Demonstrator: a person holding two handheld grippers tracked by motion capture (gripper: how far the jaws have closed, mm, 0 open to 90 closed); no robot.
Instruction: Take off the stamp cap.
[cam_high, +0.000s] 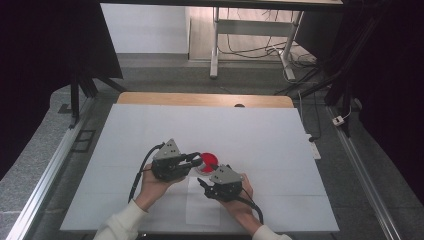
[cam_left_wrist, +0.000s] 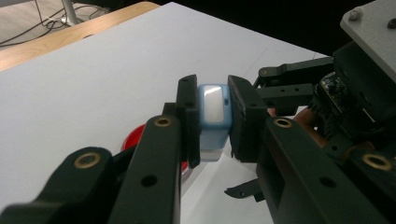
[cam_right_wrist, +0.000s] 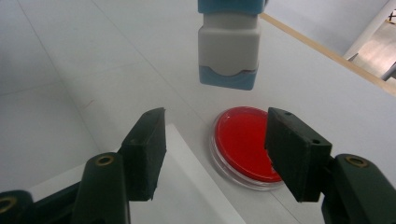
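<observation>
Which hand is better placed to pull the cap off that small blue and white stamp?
Right, probably. The left gripper is shut on the small blue and white plastic stamp; the right gripper is open, empty, just below its lower end.

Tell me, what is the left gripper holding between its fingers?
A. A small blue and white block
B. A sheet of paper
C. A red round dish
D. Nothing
A: in the left gripper view, the left gripper has its fingers pressed on both sides of the small blue and white block, above the red dish.

Black two-jaw left gripper (cam_high: 196, 161) and right gripper (cam_high: 204, 184) — grey three-cornered plates, brass pivot screws, black cables, white sleeves (cam_high: 121, 223)
</observation>
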